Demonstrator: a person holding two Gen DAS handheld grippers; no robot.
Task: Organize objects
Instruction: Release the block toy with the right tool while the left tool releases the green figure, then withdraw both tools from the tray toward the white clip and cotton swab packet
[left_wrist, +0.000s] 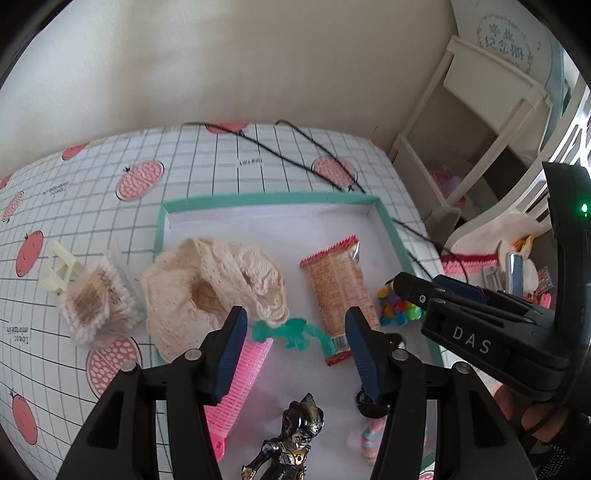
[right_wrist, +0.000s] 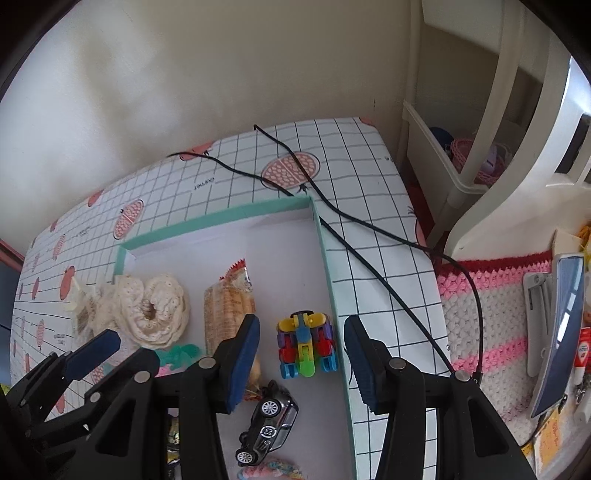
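Left gripper (left_wrist: 295, 328) parted, empty, over green-rimmed tray (left_wrist: 391, 229); right gripper (right_wrist: 301, 354) parted, empty, above block toy (right_wrist: 306, 347) inside tray

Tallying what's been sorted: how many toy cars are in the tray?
1: a black car lies on its side at the tray's near end, below the block toy. Others may hide behind the tools.
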